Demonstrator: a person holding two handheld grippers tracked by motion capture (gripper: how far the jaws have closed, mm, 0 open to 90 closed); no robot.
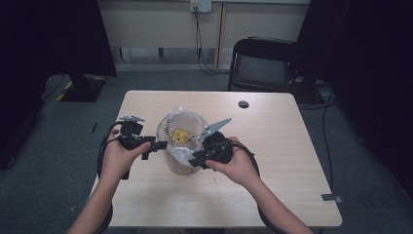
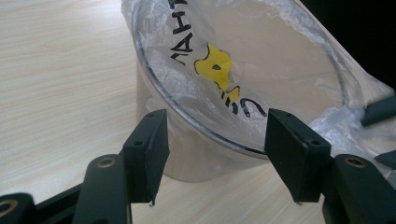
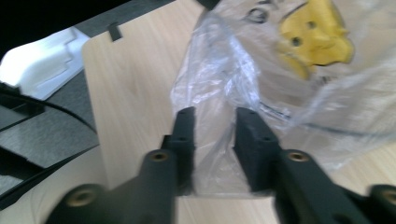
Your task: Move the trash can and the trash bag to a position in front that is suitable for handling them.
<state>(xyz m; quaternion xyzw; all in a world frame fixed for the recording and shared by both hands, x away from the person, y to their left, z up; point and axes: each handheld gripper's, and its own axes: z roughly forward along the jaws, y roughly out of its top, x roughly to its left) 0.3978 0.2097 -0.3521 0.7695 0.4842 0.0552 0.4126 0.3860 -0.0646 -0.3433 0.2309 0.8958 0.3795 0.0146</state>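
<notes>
High view: a bucket (image 1: pixel 181 146) lined with a clear plastic bag (image 1: pixel 180 129) stands upright at mid-surface (image 1: pixel 272 146), mouth up. Both forearms reach in from below, flanking it.

Left gripper view: the left hand-held gripper (image 2: pixel 215 158) points level at the bucket rim, jaws released, apart from it.

Right gripper view: the right hand-held gripper (image 3: pixel 214 135) straddles bag film; its jaws are parted, not pressing.

One bucket (image 1: pixel 181 163), one plastic bag (image 1: pixel 179 127), two grippers, one table (image 1: pixel 272 146), one chair (image 1: pixel 260 66).
</notes>
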